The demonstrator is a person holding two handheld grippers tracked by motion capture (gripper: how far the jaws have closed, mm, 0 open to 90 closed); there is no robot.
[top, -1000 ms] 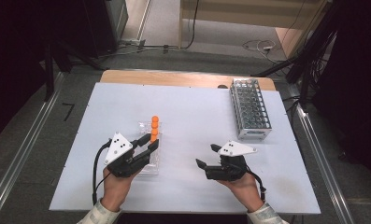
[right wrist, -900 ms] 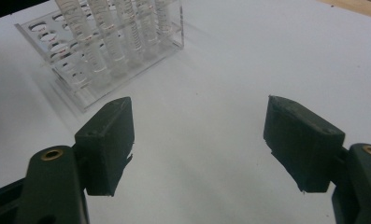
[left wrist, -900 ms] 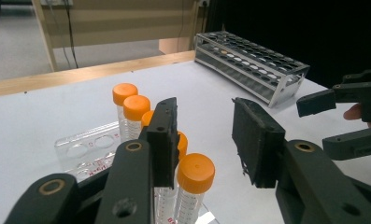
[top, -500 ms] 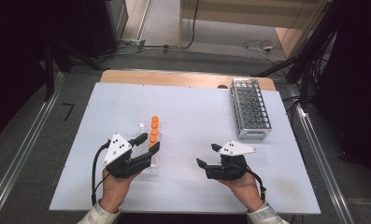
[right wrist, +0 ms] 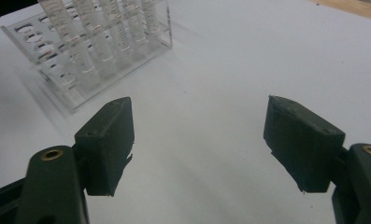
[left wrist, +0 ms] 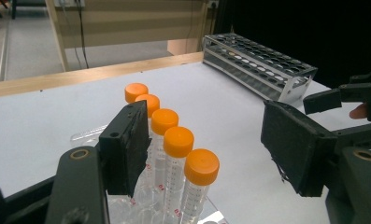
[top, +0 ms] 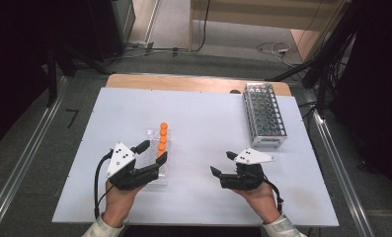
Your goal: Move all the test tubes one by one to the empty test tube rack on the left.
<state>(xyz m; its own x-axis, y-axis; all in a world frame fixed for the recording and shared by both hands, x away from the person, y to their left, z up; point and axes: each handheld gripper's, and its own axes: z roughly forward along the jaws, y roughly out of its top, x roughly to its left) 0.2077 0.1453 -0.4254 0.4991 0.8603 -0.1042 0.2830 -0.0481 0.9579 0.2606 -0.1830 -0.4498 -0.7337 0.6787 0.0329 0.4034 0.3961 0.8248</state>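
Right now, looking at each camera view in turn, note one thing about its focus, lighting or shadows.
High view: the white table is evenly lit and the room's edges are dark. Left gripper view: the orange-capped tubes are sharp, while the left hand-held gripper looks soft at its near pads. Right gripper view: the table glares pale, the clear tube rack casts a faint shadow, and the tube tops are cropped.

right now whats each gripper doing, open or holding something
left gripper: open, jaws have just been opening around the orange-capped tubes, pads not pressing them.
right gripper: open, empty, over the bare table.

left gripper (top: pixel 151 154): jaws just opening, apart | right gripper (top: pixel 222 163): jaws apart
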